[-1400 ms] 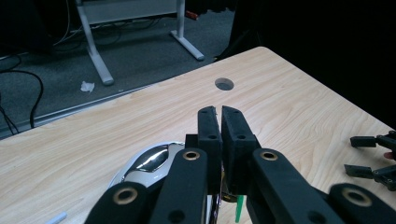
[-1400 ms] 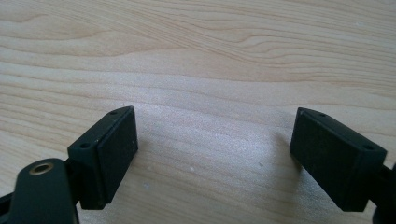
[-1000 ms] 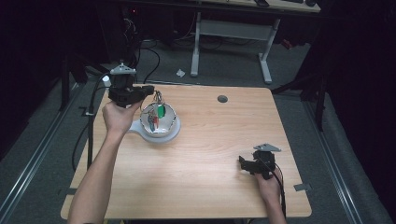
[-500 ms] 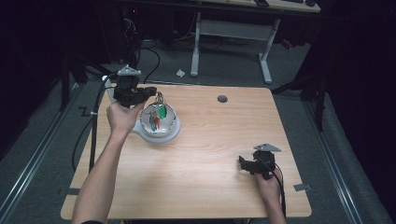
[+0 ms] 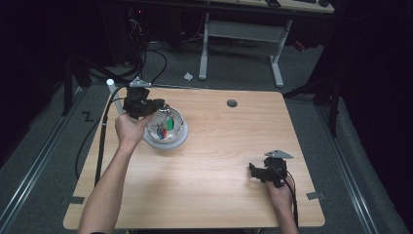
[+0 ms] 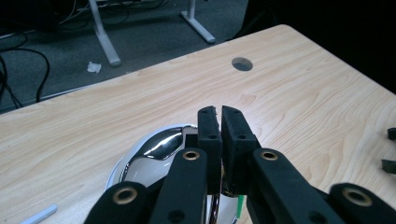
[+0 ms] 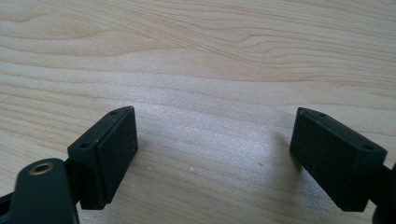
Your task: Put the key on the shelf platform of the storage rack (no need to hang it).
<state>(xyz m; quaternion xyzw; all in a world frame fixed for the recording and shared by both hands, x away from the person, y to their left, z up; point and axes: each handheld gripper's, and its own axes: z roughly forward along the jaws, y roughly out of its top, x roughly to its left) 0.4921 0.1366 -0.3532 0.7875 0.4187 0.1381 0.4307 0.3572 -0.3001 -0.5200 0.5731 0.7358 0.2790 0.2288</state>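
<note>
The left gripper (image 5: 155, 105) hangs over the rear rim of the bowl (image 5: 178, 141), jaws clenched together; in the left gripper view a thin wire-like piece seems pinched low between them, though what it is cannot be made out. The bowl (polished metal, with small green and red items inside) stands at the worktop's (image 5: 219, 195) left rear. The right gripper (image 7: 212, 158) rests near the front right edge, jaws released.

Left gripper (image 6: 220, 112): black jaws, flat square pads, brass-ringed pivot holes. Right gripper (image 7: 212, 154): identical black pads, small screw holes, grey three-cornered plate, black cable trailed.
</note>
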